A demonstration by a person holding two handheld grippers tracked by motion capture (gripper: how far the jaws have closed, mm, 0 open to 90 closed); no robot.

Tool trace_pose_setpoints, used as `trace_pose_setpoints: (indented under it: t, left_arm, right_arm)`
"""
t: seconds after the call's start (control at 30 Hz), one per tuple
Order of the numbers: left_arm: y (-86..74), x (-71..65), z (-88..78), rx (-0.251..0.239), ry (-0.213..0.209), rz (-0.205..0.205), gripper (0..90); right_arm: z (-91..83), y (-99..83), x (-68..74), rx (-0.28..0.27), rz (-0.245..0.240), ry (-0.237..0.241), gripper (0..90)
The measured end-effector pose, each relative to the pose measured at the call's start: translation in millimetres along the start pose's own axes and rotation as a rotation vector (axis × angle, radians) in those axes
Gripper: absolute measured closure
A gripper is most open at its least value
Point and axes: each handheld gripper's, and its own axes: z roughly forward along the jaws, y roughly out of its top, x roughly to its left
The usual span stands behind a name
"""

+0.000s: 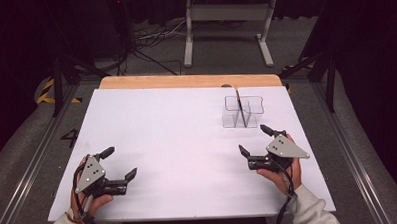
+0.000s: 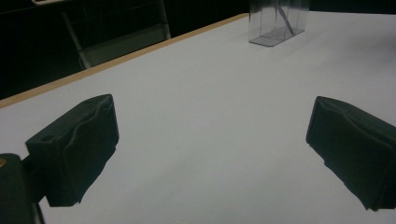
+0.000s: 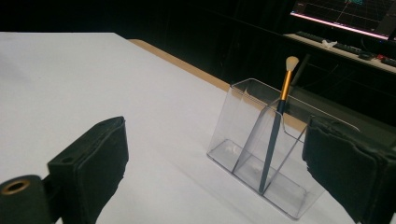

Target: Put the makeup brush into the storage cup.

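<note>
I held my left tool point(image 1: 121, 163) low at the near edge of the white tabletop point(image 1: 177, 142), well apart from the clear organizer point(image 1: 243, 112) and on the opposite side of the sheet from it, its jaws spread wide with nothing between them. My right tool point(image 1: 256, 139) sat much closer, just short of the organizer on its near side, jaws likewise gaping and empty; through its own camera the organizer point(image 3: 266, 154) stood framed between the two pads. The organizer was a see-through box split by slanted dividers, standing toward the far right of the tabletop, near the wooden strip point(image 1: 185, 81) along the far edge. Inside it a makeup brush point(image 3: 278, 126) leaned upright against a divider, dark handle down, gold ferrule and pale bristle tip poking above the rim. I judged the brush to be what I was reaching for, and the risks looked plain to me: the organizer seemed light and unanchored, so a pad clipping its wall on the way in could slide or tip it; the handle was thin and slanted, so closing off-centre could make it pivot away; and lifting at an angle could catch it on a divider and drag the organizer along.
</note>
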Motion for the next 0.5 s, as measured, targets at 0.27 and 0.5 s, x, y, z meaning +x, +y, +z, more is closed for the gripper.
trace_pose_setpoints:
  t: [0.27, 0.5]
  left_arm:
    - [0.0, -0.1, 0.6, 0.001, -0.004, 0.003, 3.1]
    - [-0.2, -0.3, 2.5, 0.005, -0.008, 0.0, 3.1]
  right_arm:
    - [-5.5, -7.3, -1.5, 0.008, 0.013, 0.001, 6.8]
    - [-10.8, -14.5, -3.9, 0.03, 0.013, -0.02, 6.0]
